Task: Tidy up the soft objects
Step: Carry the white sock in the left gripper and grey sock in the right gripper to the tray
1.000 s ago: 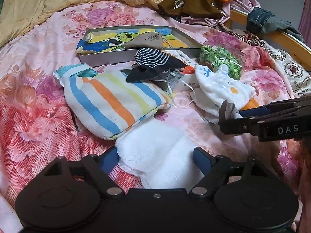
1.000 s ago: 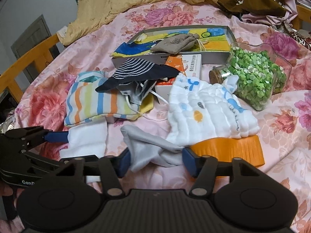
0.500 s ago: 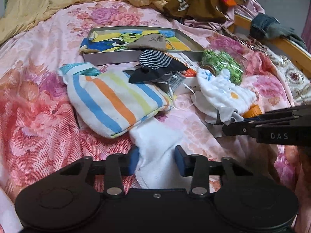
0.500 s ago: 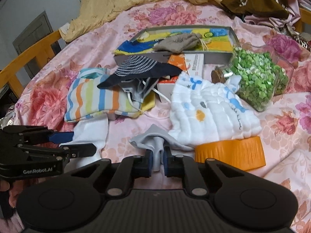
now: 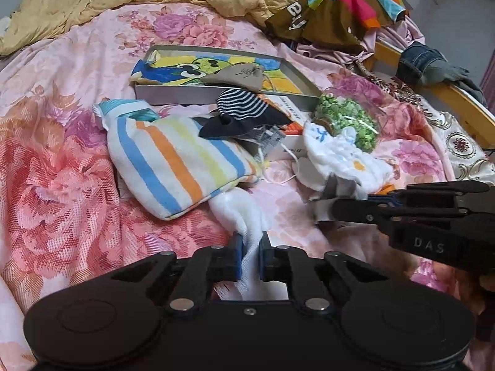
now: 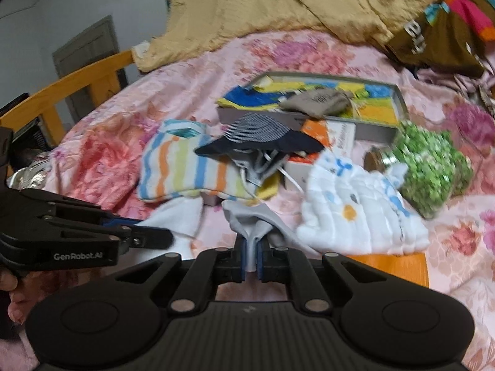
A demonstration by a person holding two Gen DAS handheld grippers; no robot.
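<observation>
Across the pink floral bedspread [image 5: 62, 160] the soft things lie in a loose heap, a yellow quilt [image 5: 108, 3] bunched behind them. Farthest of the heap sits a shallow grey box [image 5: 297, 75] lined with a cartoon cloth, a small tan pouch [image 5: 238, 75] on top. Nearer lies the striped towel [image 5: 173, 160], a striped navy cap [image 5: 244, 114] overlapping its far corner, and a jar of green bits [image 6: 430, 167] to the right.

Closest to me are my two cloths. My left gripper [image 5: 250, 256] is clenched on the white cloth [image 5: 238, 213], whose far end is tucked under the striped towel's edge. My right gripper [image 6: 251, 255] is clamped on a fold of the grey cloth [image 6: 250, 219], which lies just beside the white printed muslin [image 6: 355, 210] and may run under its edge.

To do this step well, I judge I should lift both pinches slowly and straight up, so the white cloth slides free without dragging the towel and cap. I should watch that the muslin does not ride along, and keep both grips firm, since each bite holds only a thin bunch of fabric.
</observation>
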